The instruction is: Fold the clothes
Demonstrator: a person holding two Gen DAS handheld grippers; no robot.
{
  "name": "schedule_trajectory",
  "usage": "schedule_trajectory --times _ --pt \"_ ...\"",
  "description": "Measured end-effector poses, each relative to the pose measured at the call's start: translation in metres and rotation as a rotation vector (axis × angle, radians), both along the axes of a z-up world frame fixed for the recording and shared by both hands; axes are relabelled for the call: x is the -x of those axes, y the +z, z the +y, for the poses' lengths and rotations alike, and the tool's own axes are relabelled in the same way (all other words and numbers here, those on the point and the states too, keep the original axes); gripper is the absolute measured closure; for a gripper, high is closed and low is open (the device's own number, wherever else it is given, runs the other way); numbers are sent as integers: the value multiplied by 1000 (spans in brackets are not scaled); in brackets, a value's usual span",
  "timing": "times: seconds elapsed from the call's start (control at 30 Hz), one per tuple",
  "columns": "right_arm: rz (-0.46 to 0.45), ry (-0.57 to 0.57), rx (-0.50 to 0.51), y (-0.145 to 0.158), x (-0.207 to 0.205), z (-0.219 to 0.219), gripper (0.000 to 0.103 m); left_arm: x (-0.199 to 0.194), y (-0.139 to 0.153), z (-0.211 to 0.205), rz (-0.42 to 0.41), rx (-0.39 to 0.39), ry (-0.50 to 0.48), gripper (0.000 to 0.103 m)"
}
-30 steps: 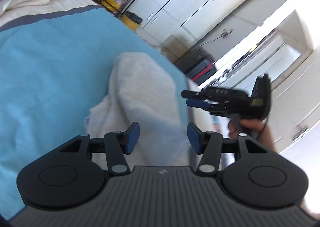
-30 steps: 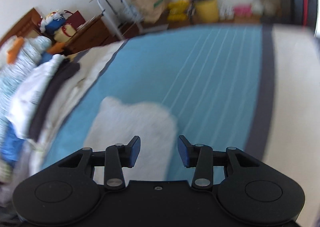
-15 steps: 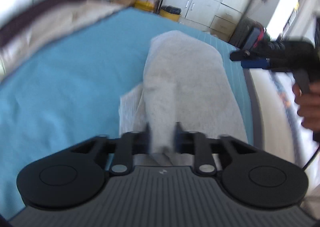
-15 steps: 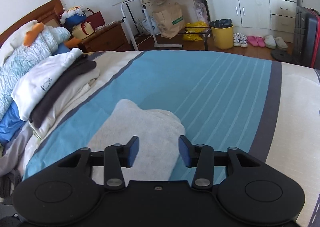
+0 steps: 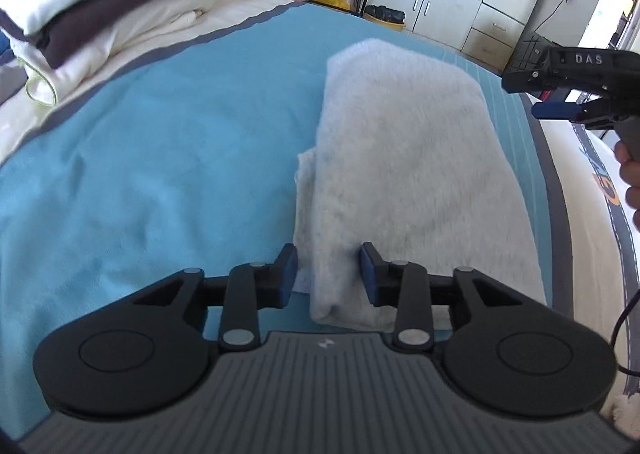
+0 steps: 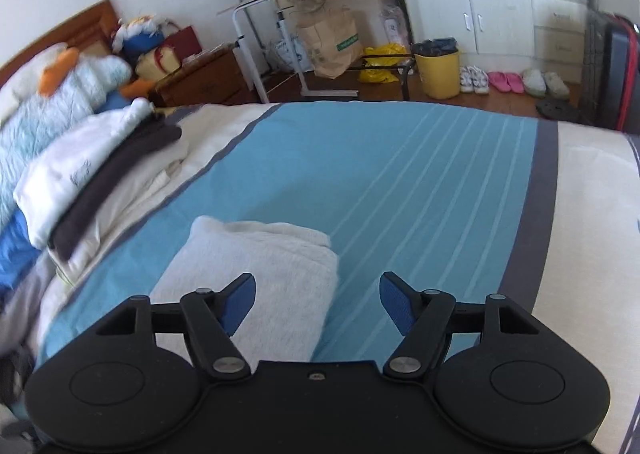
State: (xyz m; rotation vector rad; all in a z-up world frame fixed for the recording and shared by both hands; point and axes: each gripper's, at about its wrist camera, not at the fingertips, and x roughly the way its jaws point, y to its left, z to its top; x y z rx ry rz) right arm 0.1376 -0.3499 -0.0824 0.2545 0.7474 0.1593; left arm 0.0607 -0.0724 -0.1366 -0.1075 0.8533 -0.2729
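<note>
Left tool (image 5: 328, 274) just reopened, pads straddling folded grey garment (image 5: 404, 165) edge, not pinching. Right tool (image 6: 317, 294) spreading wider, empty, above bed (image 6: 400, 173).

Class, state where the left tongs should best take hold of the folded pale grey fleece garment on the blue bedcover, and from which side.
Probably the folded pale grey fleece garment at its near, rolled edge, approached from the near end: that thick fold already sits between the open left tongs.
</note>
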Motion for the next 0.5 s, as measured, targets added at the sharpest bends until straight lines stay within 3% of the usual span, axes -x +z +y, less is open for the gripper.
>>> schedule_trajectory --times 0.1,0.2,0.23,0.3,0.43,0.5 --pt "-72 100 -13 3 -1 14 29 4 13 4 -53 -39 45 60" --pt "-122 188 39 4 -2 36 29 22 34 30 -228 34 197 60" --pt "-125 215 49 2 -4 41 29 18 37 35 -232 63 196 59" --pt "-126 262 62 -3 -7 51 29 8 45 45 -230 121 186 56" --pt "-121 321 41 -21 -18 57 31 -8 28 51 -89 327 70 56" --pt "-106 294 36 -29 -26 56 31 -16 10 39 -17 329 9 56"
